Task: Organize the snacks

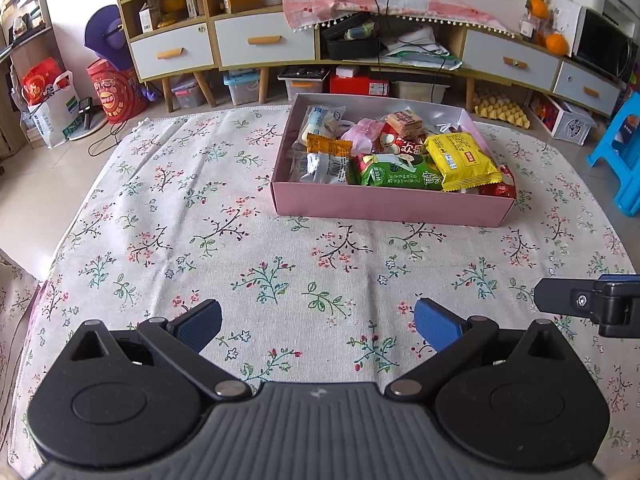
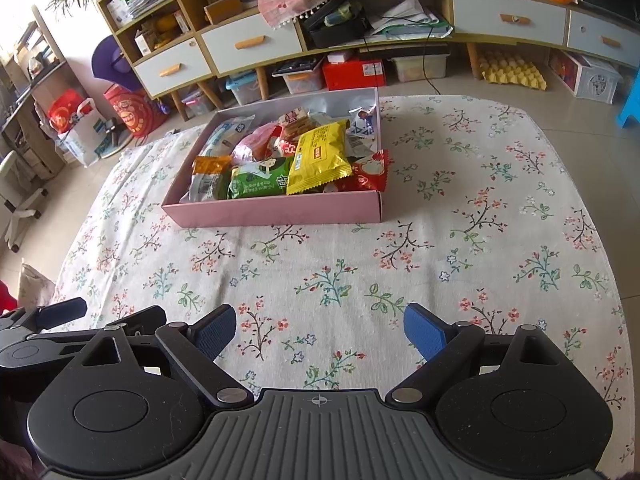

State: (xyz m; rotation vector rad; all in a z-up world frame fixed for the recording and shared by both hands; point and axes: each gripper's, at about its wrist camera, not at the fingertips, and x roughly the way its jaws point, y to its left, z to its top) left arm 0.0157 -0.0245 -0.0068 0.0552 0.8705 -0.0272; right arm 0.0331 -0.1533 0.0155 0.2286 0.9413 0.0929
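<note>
A pink box [image 1: 384, 204] [image 2: 272, 213] full of several snack packets rests on the floral tablecloth [image 1: 240, 264] [image 2: 440, 248], far ahead of both grippers. A yellow packet [image 1: 460, 158] [image 2: 318, 158] lies on top, beside a green packet [image 1: 394, 172] [image 2: 258, 182] and an orange one [image 1: 328, 146] [image 2: 210, 164]. My left gripper [image 1: 318, 324] hovers open over the near cloth with nothing between its blue pads. My right gripper [image 2: 320, 330] is open too, empty, beside the left one. Each gripper's side shows at the edge of the other's view.
Behind the table stands a long low cabinet [image 1: 264, 44] [image 2: 248, 44] with white drawers, bins under it, a fan and oranges on top. A yellow egg tray [image 1: 500, 110] [image 2: 512, 72] and a blue stool [image 1: 620, 152] sit on the floor at right. Bags stand at left.
</note>
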